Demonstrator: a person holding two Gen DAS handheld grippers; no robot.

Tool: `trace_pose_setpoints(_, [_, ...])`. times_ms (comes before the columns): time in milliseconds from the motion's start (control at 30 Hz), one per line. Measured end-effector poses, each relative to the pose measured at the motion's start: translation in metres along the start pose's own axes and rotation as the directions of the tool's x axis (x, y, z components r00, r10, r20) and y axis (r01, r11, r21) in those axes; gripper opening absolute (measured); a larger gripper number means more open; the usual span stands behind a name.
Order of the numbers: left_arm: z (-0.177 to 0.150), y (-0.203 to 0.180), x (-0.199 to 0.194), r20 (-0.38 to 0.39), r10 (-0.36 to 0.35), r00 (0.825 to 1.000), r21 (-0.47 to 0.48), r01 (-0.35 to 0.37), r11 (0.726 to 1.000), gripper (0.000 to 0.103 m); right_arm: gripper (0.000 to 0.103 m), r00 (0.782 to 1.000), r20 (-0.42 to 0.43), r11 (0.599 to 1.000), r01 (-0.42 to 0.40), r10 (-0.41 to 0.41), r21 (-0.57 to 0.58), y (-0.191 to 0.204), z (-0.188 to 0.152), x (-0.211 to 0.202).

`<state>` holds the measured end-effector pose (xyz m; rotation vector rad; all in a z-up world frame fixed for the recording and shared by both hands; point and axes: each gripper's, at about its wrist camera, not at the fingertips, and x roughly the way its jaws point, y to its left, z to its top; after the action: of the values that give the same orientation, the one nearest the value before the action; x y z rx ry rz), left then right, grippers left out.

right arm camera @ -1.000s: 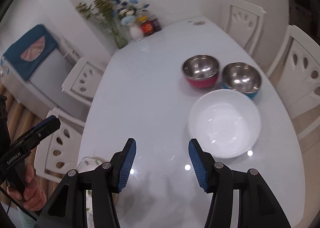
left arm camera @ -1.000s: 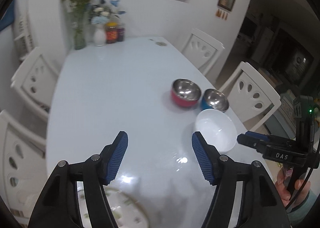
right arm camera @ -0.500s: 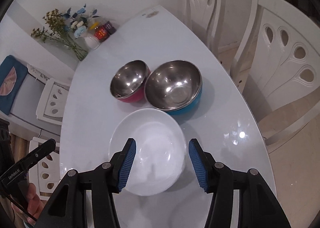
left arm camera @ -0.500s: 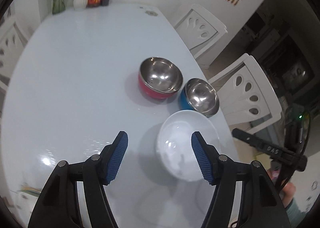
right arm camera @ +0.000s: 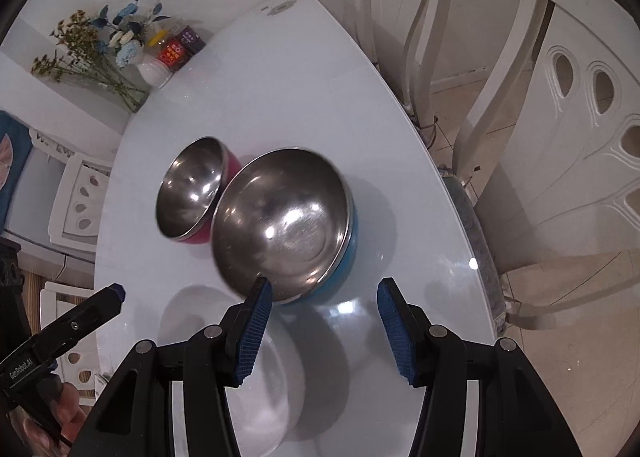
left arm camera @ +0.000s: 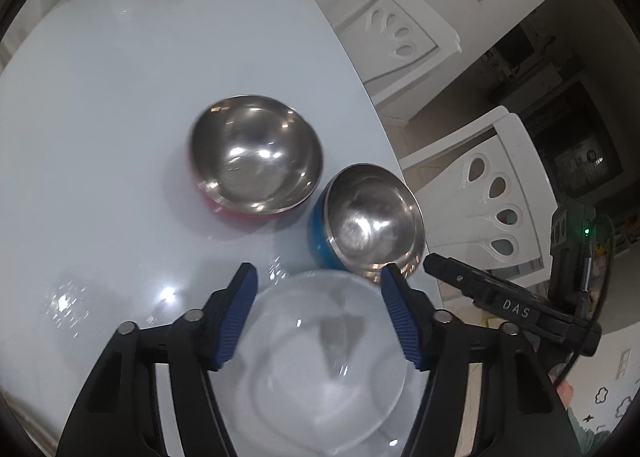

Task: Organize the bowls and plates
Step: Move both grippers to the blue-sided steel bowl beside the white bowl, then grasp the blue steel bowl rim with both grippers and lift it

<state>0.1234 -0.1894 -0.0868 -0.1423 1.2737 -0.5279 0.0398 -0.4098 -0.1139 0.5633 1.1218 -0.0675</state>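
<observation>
Three bowls stand close together on the white table [left arm camera: 100, 117]. The red bowl [left arm camera: 256, 153] and the blue bowl [left arm camera: 372, 217] are steel inside. The white bowl [left arm camera: 320, 357] is nearest. My left gripper [left arm camera: 319, 277] hangs just above the white bowl with its jaws closing; the bowl shows between the fingers and the pads are off it. In the right wrist view my right gripper [right arm camera: 325, 289] is open over the near rim of the blue bowl [right arm camera: 284, 221], holding nothing. The red bowl [right arm camera: 192, 193] touches it on the left. The white bowl [right arm camera: 240, 377] lies partly behind the left finger.
A vase of flowers [right arm camera: 152, 71] and jars [right arm camera: 176, 51] stand at the table's far end. White chairs [right arm camera: 560, 145] line the right edge, close to the blue bowl. A hand [right arm camera: 60, 413] holds the other gripper at the left.
Both grippers came forward and down toward the bowls. The left one went from bare table to over the white bowl and its jaws narrowed. The right one passed from the white bowl to the blue bowl.
</observation>
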Motion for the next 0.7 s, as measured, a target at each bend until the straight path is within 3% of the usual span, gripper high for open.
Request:
trace_pose_setpoints(200, [0.015,-0.004,0.042,-0.052,-0.002,0.999,-0.048,-0.001,0.999,0.04,0.053,1.0,-0.021,1.0,-0.002,0.002,-0.004,-0.01,0.016,0.018])
trace_pose_setpoints(500, [0.02,0.003,0.076,-0.096,-0.007,0.995,-0.102,-0.003,0.995,0.036,0.048,0.999,-0.044,1.0,-0.018,0.017,-0.011,-0.017,0.027,0.04])
trace_pose_setpoints(700, [0.023,0.004,0.089,-0.122,-0.013,0.992,-0.099,0.001,0.995,0.035,0.036,0.998,-0.056,1.0,-0.013,0.012,-0.017,-0.017,0.028,0.054])
